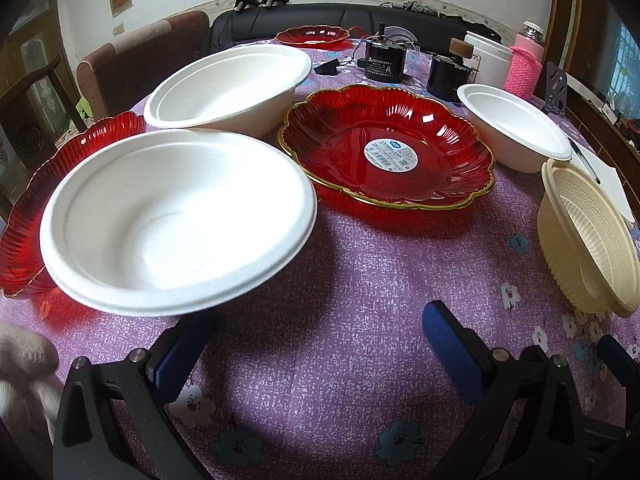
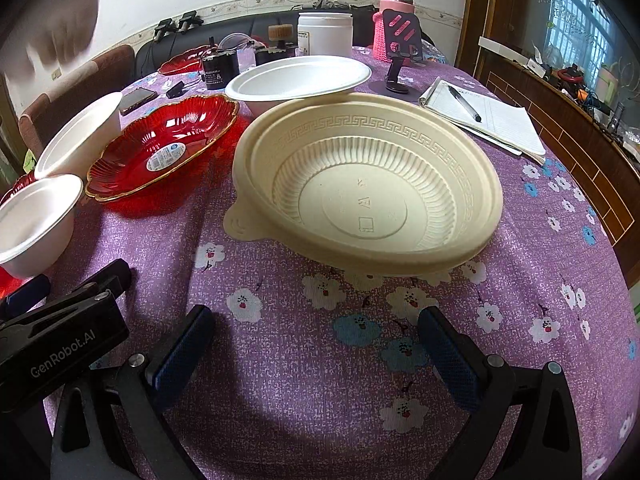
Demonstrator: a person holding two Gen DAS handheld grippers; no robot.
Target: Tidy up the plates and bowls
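Observation:
In the left wrist view a white bowl (image 1: 176, 220) stands just beyond my open, empty left gripper (image 1: 316, 340), resting partly on a red plate (image 1: 28, 220). A second white bowl (image 1: 228, 88) stands behind it, a gold-rimmed red plate (image 1: 388, 148) in the middle, a third white bowl (image 1: 516, 128) to the right, and a cream bowl (image 1: 588, 240) at far right. In the right wrist view the cream bowl (image 2: 368, 188) stands just beyond my open, empty right gripper (image 2: 316, 340). The red plate (image 2: 160, 148) and white bowls (image 2: 300, 80) (image 2: 36, 220) lie to its left.
The table has a purple flowered cloth (image 1: 340, 360). At the back stand another red plate (image 1: 312, 36), black devices (image 1: 384, 64), a white tub (image 2: 324, 36), a pink-sleeved jar (image 1: 524, 64) and a phone stand (image 2: 400, 60). A notepad with pen (image 2: 480, 120) lies at right. Chairs stand to the left.

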